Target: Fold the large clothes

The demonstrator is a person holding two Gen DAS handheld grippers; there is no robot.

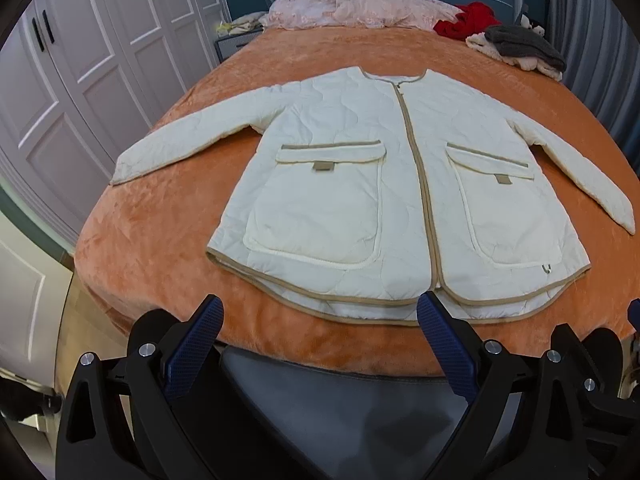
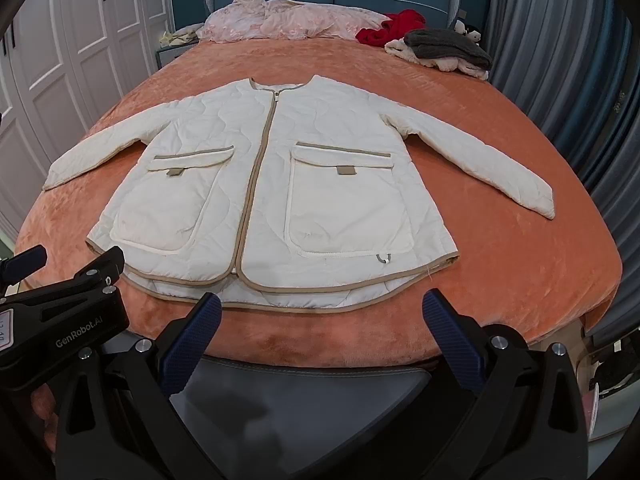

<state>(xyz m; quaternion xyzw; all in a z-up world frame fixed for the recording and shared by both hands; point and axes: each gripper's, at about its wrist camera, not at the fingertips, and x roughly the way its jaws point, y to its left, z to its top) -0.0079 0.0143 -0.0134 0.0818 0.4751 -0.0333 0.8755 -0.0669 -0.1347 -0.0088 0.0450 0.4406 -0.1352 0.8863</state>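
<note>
A white quilted jacket (image 1: 360, 184) with tan trim and two front pockets lies flat, front up and zipped, on the orange bed cover (image 1: 160, 232), both sleeves spread out to the sides. It also shows in the right wrist view (image 2: 272, 184). My left gripper (image 1: 320, 316) is open and empty, hovering just short of the jacket's hem at the bed's near edge. My right gripper (image 2: 320, 312) is open and empty, also just short of the hem. The left gripper's body (image 2: 60, 312) shows at the left of the right wrist view.
At the head of the bed lie a pink quilt (image 1: 352, 8), a red garment (image 1: 468, 20) and a grey and cream pile (image 1: 520, 50). White wardrobe doors (image 1: 80, 60) stand left, grey curtains (image 2: 560, 60) right. A dark footboard (image 2: 300, 408) lies below the grippers.
</note>
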